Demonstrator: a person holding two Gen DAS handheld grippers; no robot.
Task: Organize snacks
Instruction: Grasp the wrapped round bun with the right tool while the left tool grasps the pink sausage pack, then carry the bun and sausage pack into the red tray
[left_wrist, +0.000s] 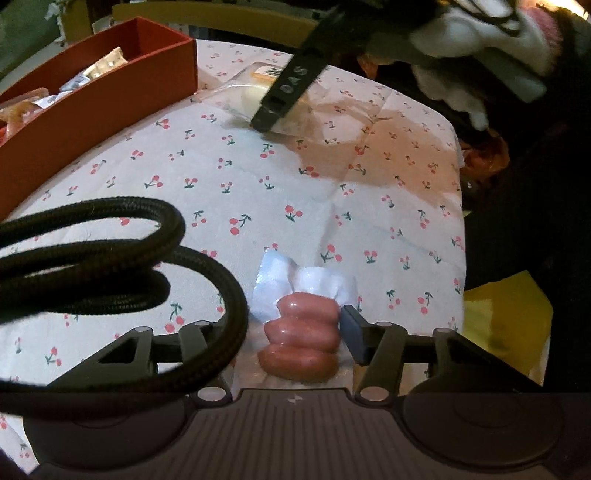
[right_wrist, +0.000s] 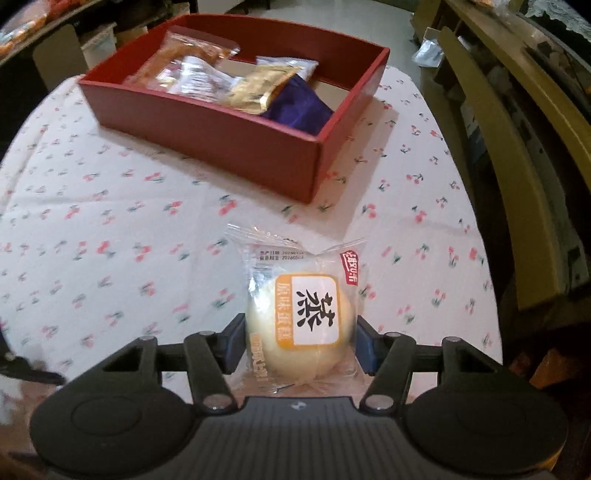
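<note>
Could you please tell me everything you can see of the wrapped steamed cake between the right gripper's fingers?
The steamed cake is a pale, round, dome-shaped bun sealed in a clear, crinkly plastic wrapper with an orange-bordered white label bearing a large black Chinese character, a small red tag and printed date codes near its top seam. It lies flat on the cherry-print tablecloth, just in front of the red box but apart from it. The right gripper brackets it, blue pads against the wrapper's sides.

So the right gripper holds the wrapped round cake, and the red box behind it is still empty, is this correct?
Not quite. The right gripper does hold the wrapped cake, but the red box is not empty: the right wrist view shows several snack packets already inside.
</note>
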